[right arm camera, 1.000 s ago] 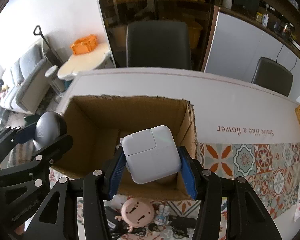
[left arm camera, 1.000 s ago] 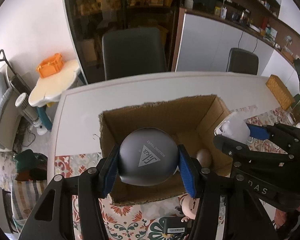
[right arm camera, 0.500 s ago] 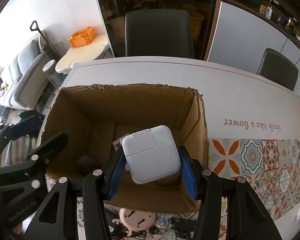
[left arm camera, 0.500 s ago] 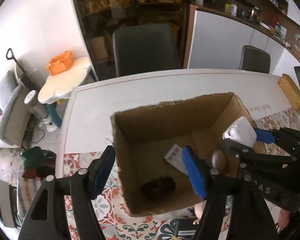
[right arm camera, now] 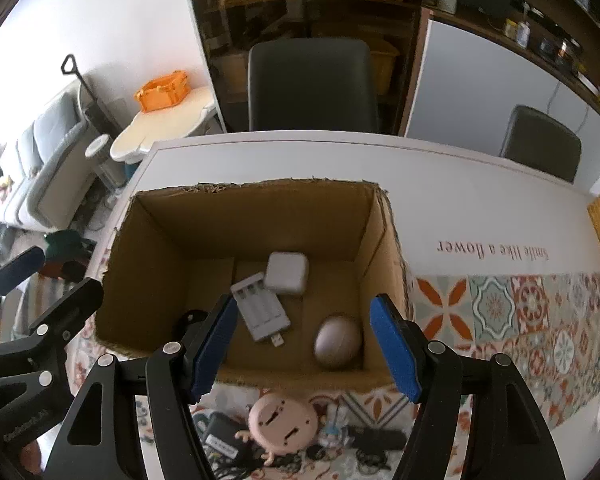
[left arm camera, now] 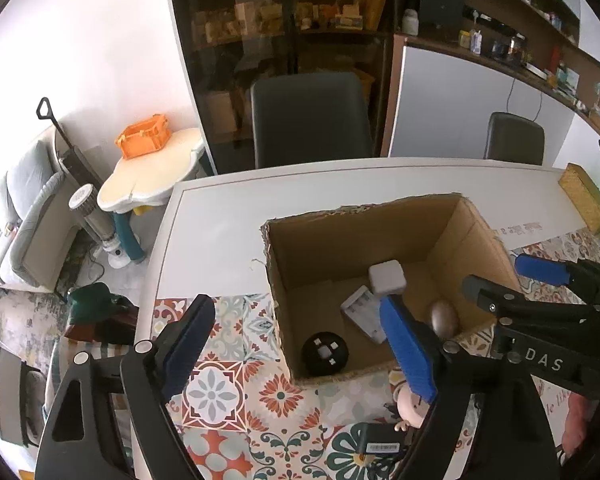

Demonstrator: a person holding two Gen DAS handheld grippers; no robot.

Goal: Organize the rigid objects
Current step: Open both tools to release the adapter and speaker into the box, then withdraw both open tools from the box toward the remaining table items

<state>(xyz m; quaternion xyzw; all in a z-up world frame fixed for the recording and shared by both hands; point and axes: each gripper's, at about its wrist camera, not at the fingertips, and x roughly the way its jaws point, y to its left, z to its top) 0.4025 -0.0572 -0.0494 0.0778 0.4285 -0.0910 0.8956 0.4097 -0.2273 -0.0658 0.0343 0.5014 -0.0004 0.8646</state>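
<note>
Right gripper [right arm camera: 302, 344], released and empty above the cardboard box [right arm camera: 244, 216], is nearest the pink octopus toy [right arm camera: 282, 424] just beneath it on the counter [right arm camera: 440, 188]; left gripper [left arm camera: 296, 344] is empty too.

Room, daylit. White table [right arm camera: 300, 160] partly covered by a patterned tile-print mat [left arm camera: 236, 392]. Two dark chairs: one [left arm camera: 310, 118] at the table's far edge, one [right arm camera: 542, 142] farther right. Dark glass-fronted cabinet [left arm camera: 284, 20] behind, holding boxes. White cupboard [left arm camera: 452, 100] under cluttered wooden shelves [left arm camera: 540, 4]. Left: white wall [left arm camera: 100, 40], cream side table [left arm camera: 152, 178] bearing an orange crate [left arm camera: 142, 142], grey sofa [left arm camera: 24, 216].
</note>
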